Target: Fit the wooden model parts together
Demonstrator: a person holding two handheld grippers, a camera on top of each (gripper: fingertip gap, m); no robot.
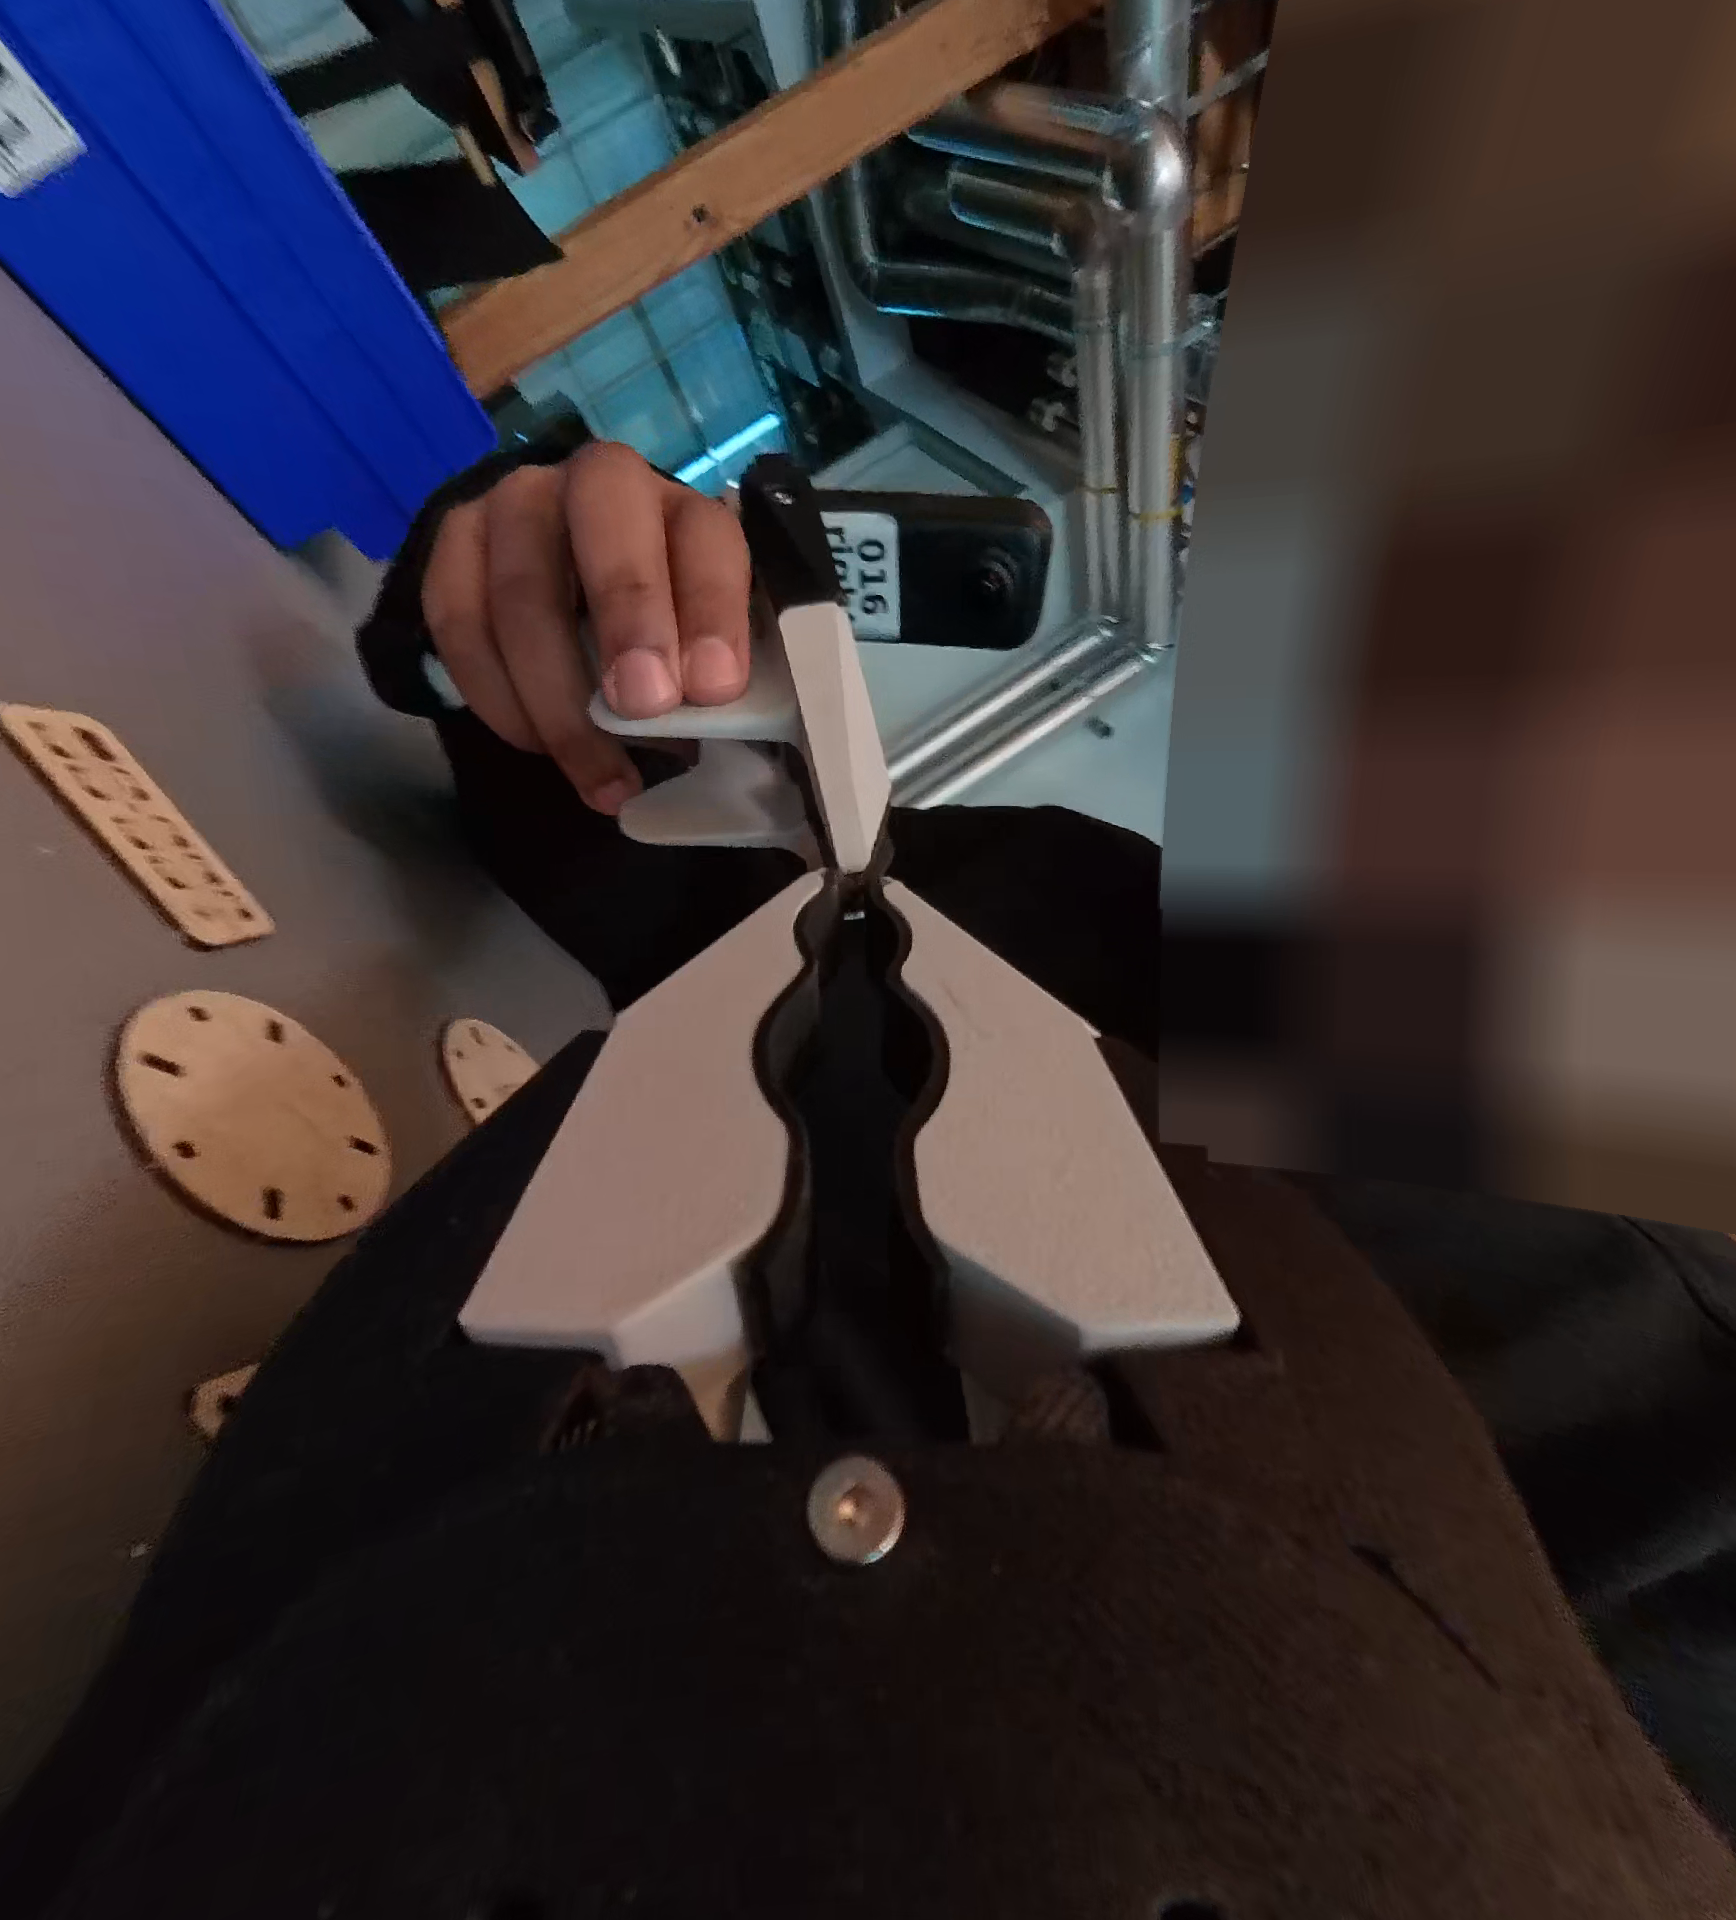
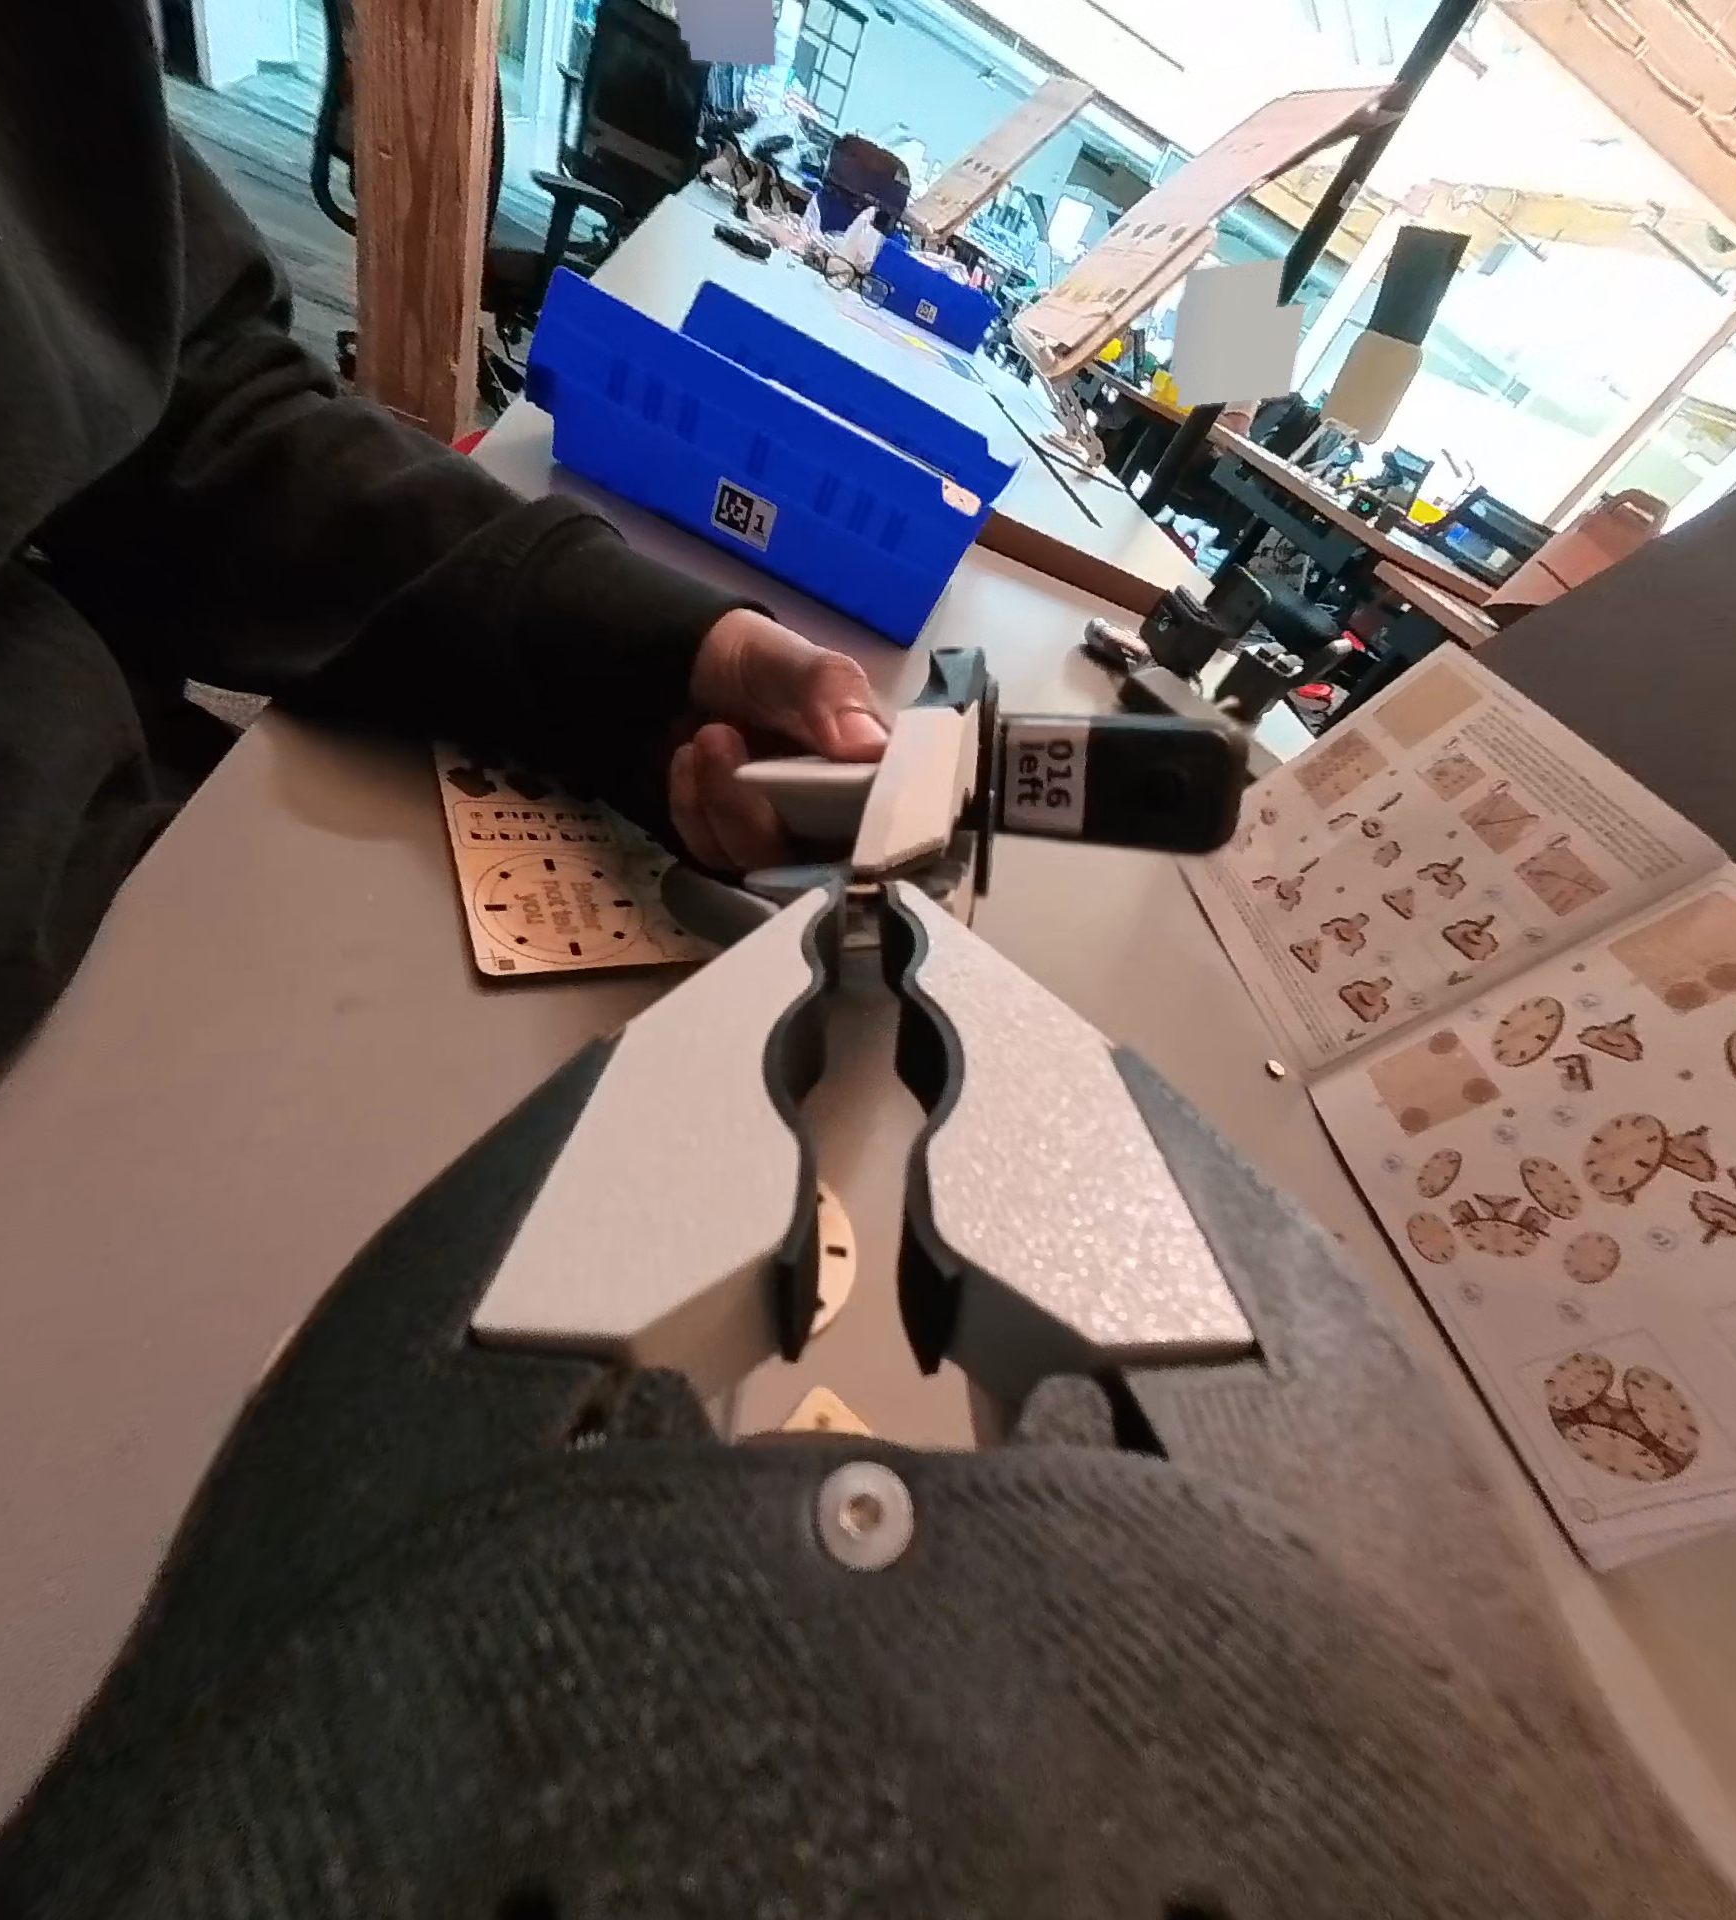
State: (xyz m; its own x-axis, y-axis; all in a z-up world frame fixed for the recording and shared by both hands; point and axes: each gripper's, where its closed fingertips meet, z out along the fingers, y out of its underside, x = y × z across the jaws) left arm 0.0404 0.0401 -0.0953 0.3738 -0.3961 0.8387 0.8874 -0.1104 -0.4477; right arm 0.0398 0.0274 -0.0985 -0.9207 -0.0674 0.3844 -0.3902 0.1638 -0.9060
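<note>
The two grippers meet tip to tip above the grey surface (image 2: 168,1195). The left gripper (image 1: 851,881) has its jaws closed, the tips drawn together; a tiny pale piece (image 1: 853,914) shows just behind them, too small to name, and whether the tips pinch it cannot be told. The right gripper (image 2: 856,894) has its jaws nearly closed, a narrow slit left between the tips; a small pale thing sits in that slit, but whether the pads press on it cannot be told.

Straight ahead of the left jaws stands the right gripper, tilted down onto them, held by a hand (image 1: 573,613) in a black sleeve. Ahead of the right jaws the left gripper lies crosswise, a hand (image 2: 770,748) on its handle.

To the left of the left jaws lie wooden parts – a slotted disc (image 1: 251,1117), a smaller disc (image 1: 485,1065) and a strip (image 1: 126,821) – with a blue bin (image 1: 220,270) beyond. Left of the right jaws lies a cut wooden sheet (image 2: 552,894); to the right, open instruction sheets (image 2: 1570,1039); far ahead, another view of the blue bin (image 2: 770,468).
</note>
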